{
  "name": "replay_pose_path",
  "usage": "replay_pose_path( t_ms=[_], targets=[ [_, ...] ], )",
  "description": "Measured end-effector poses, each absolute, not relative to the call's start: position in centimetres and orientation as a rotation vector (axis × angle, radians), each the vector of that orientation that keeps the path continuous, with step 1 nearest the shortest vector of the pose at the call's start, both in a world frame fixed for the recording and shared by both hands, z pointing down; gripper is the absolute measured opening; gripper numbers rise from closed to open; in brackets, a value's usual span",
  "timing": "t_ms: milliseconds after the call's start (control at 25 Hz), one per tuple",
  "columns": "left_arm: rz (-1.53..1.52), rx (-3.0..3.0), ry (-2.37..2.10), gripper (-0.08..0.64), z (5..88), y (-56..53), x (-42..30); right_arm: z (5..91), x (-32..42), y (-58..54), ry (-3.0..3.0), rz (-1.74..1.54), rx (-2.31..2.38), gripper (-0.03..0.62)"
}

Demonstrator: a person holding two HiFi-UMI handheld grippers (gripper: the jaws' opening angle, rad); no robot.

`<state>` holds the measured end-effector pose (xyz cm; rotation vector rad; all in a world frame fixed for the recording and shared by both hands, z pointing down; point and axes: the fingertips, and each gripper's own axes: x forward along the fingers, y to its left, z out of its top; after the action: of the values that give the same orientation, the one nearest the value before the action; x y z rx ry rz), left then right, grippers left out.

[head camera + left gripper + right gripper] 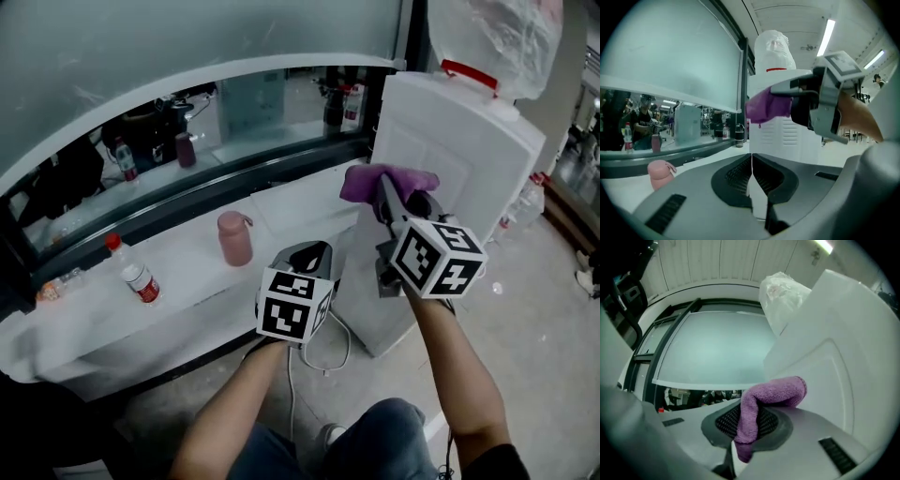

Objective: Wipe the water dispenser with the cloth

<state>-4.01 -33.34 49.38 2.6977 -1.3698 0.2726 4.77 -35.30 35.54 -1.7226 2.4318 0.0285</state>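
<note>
Beside the white tabletop (pixel 187 277), a person's right gripper (pixel 387 195) pinched a purple cloth (pixel 386 180) and held it up at the upper side panel of the white water dispenser (pixel 459 150). The cloth's free fold pointed at the panel straight ahead, though whether it touched was unclear. The left gripper (pixel 312 255), jaws pressed together on nothing, hung lower and farther from the dispenser. The right gripper looked better placed for a wiping stroke, likely down the tall panel.
</note>
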Motion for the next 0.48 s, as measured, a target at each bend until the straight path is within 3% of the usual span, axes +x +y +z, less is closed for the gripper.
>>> replay_pose_path(
  t_ms=[240,480],
  targets=[
    [0.234,2.759,-1.34,0.028,46.4,-32.7,-2.2,25.3,6.8,-34.3,2.329,0.197,-1.709,0.046],
    [0.225,2.773,-1.348,0.029,45.6,-32.6,-2.3,20.5,9.4,-35.1,2.194,0.14,-1.724,0.046]
  ],
)
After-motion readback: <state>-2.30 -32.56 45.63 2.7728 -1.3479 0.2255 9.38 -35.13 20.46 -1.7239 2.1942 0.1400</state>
